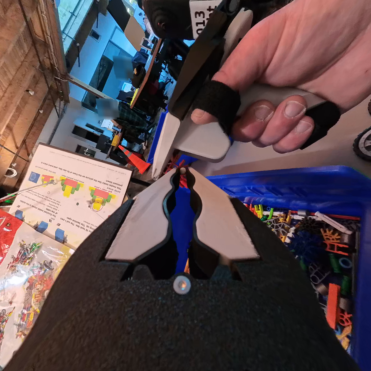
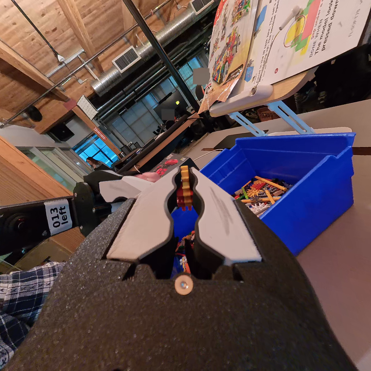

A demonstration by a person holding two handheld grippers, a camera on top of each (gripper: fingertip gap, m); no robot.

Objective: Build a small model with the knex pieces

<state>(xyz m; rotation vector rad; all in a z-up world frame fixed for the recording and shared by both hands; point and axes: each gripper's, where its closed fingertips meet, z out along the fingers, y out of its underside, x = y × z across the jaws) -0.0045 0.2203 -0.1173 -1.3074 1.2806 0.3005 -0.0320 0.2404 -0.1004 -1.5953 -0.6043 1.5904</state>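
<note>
Right gripper [image 2: 184, 176] fingers pinch stacked yellow and red connectors [image 2: 184, 192] above the blue bin [image 2: 301, 200]. Left gripper [image 1: 182, 173] fingers pinch a thin white rod [image 1: 182, 170]; light, stiff plastic.

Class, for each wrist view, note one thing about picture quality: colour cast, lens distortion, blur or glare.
Left wrist view: the background room has a strong blue cast, while the hand close to the lens looks warm; the blue bin rim bends with wide-angle distortion. Right wrist view: warm light on the wooden ceiling, straight beams lean and curve, and the plaid sleeve at the edge is soft.
</note>
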